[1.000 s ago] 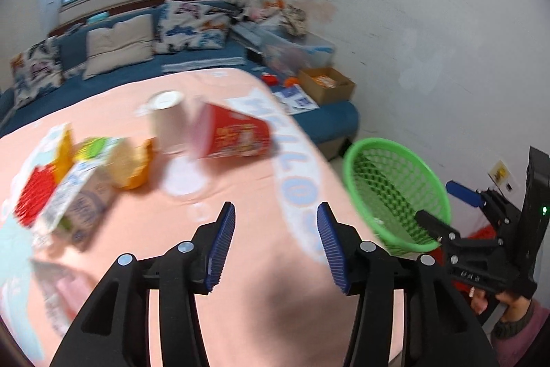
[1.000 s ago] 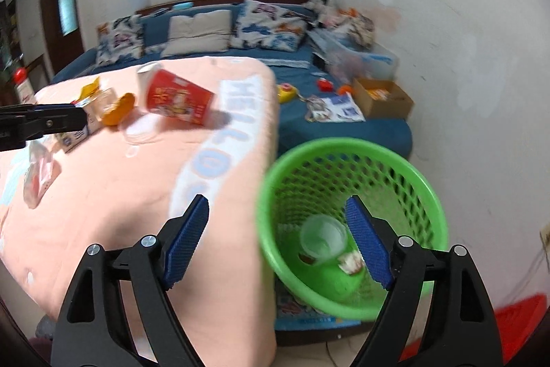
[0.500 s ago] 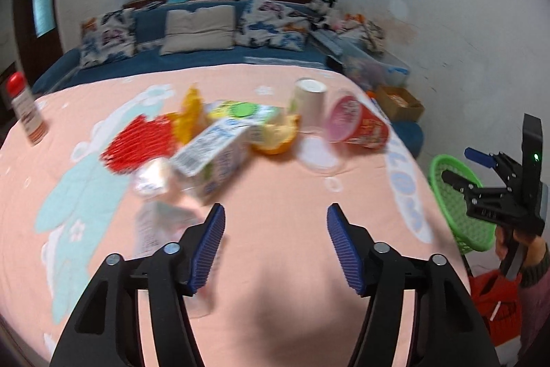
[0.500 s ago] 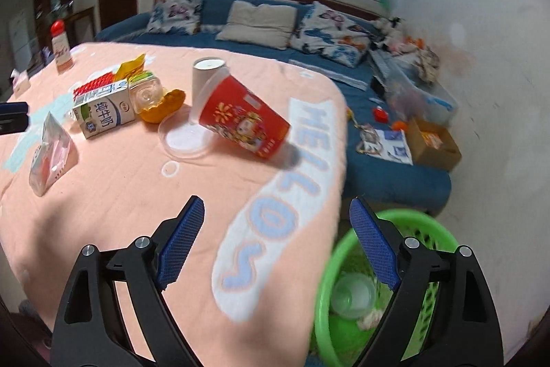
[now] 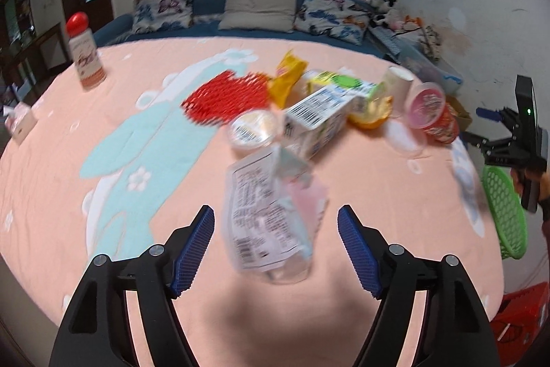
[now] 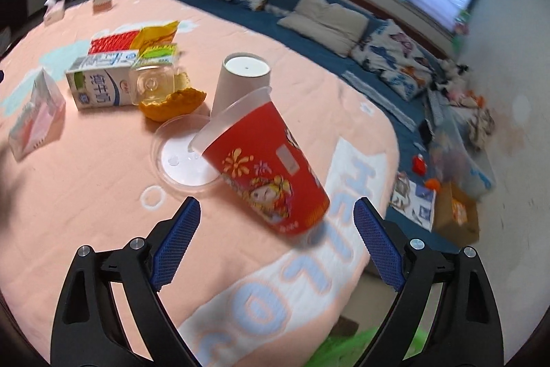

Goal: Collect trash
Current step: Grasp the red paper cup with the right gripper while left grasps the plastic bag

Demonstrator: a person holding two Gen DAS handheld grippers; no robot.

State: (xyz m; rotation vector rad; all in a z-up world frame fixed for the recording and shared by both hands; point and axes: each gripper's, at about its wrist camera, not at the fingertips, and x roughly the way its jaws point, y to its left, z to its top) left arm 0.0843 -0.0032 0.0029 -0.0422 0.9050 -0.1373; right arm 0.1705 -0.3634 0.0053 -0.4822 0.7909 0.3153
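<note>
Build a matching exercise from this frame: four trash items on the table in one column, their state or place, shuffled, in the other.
Things:
1. red cup
2. white paper cup
3. milk carton
4. clear wrapper

States:
A. stands upside down
B. lies on its side, rim on a clear lid
C. between the left gripper's opening fingers, untouched
D. lies flat beside an orange peel

Pairs: 1-B, 2-A, 3-D, 4-C

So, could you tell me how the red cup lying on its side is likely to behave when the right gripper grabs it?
The red cup lies tipped on its side, its rim over a clear lid, so a nudge would probably roll it in an arc. It looks empty and thin-walled, so likely light and easily squashed. The right gripper, jaws opening, isn't touching it.
</note>
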